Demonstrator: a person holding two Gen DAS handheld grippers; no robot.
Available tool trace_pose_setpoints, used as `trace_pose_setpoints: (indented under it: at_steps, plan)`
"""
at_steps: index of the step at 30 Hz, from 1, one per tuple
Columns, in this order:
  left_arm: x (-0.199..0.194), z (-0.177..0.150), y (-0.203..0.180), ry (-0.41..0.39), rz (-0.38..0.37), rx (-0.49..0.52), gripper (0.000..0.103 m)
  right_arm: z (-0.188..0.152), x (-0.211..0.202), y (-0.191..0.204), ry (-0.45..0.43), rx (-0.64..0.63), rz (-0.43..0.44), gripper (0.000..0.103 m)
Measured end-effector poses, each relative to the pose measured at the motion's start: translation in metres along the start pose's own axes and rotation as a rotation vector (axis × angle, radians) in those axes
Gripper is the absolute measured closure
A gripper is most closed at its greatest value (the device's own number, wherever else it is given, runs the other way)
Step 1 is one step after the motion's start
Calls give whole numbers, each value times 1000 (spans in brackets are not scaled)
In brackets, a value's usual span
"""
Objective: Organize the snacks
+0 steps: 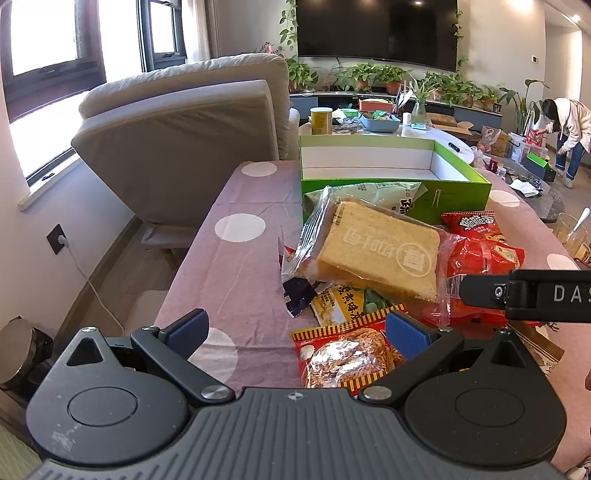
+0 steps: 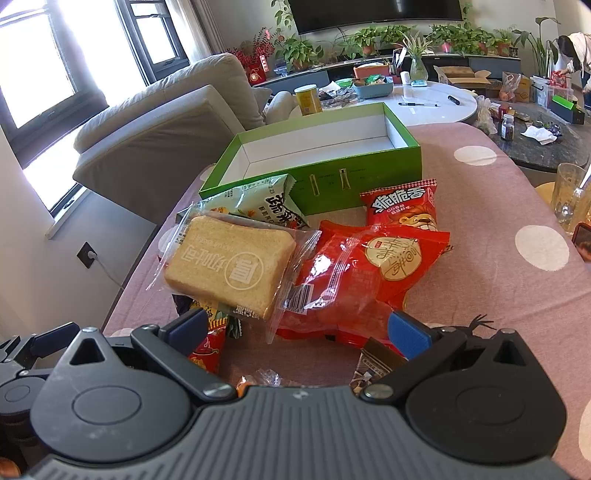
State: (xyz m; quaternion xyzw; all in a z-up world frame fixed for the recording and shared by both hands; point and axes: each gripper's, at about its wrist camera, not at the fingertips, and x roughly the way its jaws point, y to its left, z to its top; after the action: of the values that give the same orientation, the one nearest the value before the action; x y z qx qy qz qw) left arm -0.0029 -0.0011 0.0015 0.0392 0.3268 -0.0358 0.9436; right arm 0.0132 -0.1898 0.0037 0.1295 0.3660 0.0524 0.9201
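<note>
Nearest the cameras, the left gripper (image 1: 297,330) hangs over the near edge of the snack pile with its jaws wide apart and nothing between them; its blue pads (image 1: 406,334) sit above a red noodle-snack packet (image 1: 343,356). The right gripper (image 2: 299,328) likewise stands with jaws apart and empty, its pads framing the near edge of a large red bag (image 2: 354,280); in the left wrist view its black finger reaches in from the right over that same bag.

Middle ground: the snacks lie heaped on a pink tablecloth (image 2: 491,229) with white dots. A clear-wrapped slice of bread (image 2: 231,266) rests on top of the pile, tilted, overlapping the large red bag on its right. Beneath the bread lie a yellow-green packet (image 1: 345,301) and a dark wrapper (image 1: 297,291). A smaller red packet with a lion picture (image 2: 400,208) lies just beyond the large red bag. A pale green packet (image 2: 258,201) leans against the front wall of the box.

Behind the pile stands an open green box (image 2: 369,173) with a white interior, holding nothing. Farther off are a grey sofa (image 1: 192,122), a round white table, potted plants, a wall-mounted television (image 1: 376,31) and, far right, a person (image 1: 569,129) bending over.
</note>
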Motion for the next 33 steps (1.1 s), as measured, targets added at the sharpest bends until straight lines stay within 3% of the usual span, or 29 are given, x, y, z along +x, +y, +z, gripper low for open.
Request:
trace_pose_setpoints:
  at_steps: [33]
  plan:
    - [-4, 0, -2, -9, -5, 13, 1, 2, -3, 2, -9, -1, 6, 18]
